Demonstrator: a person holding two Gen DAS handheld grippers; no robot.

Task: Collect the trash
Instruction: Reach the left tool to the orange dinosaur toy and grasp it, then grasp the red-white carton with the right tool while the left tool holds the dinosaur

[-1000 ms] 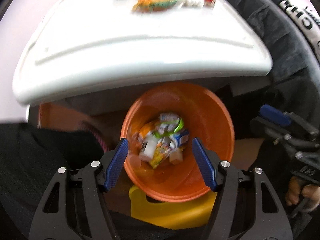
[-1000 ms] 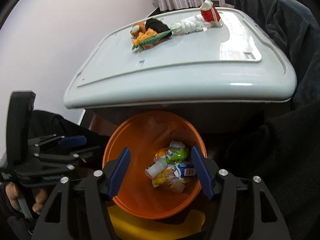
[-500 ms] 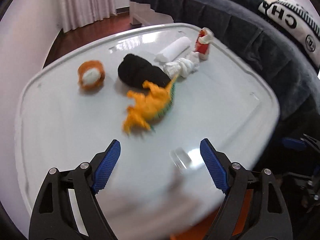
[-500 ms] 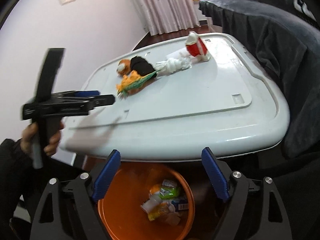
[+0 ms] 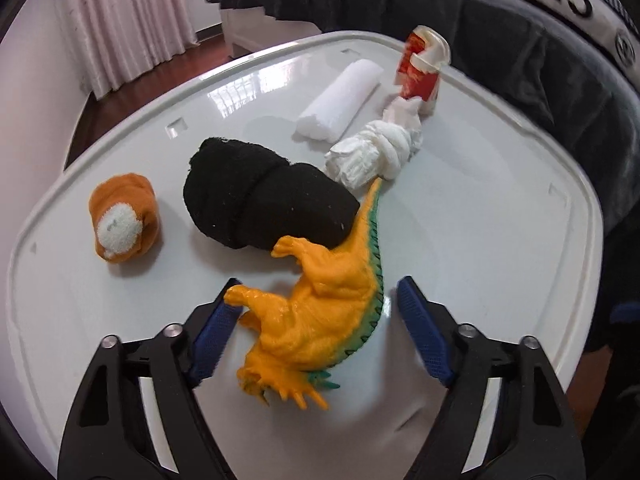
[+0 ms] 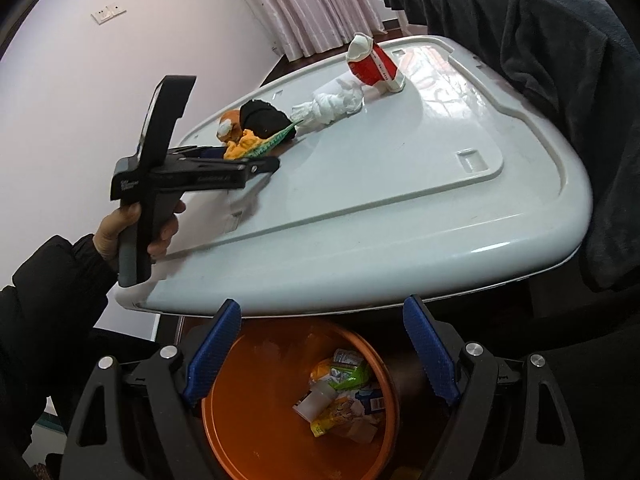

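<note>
Left wrist: my left tool [image 5: 316, 320] straddles the orange toy dinosaur [image 5: 320, 304] on the white table [image 5: 480, 216]. Jaws have just been closing, one pad touching its leg, the other clear. Crumpled tissue [image 5: 374, 152] and red carton [image 5: 420, 66] lie beyond.

Right wrist: my right tool [image 6: 324, 354] is wide, empty, above the orange bin [image 6: 256, 412] of wrappers.

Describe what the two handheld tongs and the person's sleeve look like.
Both the left tongs and the right tongs have black skeletal frames with triangular cutouts, silver bolts, and ribbed blue pads. Seen side-on, the left unit has a black pistol-style handle with small white lettering. The sleeve is black and padded.
</note>
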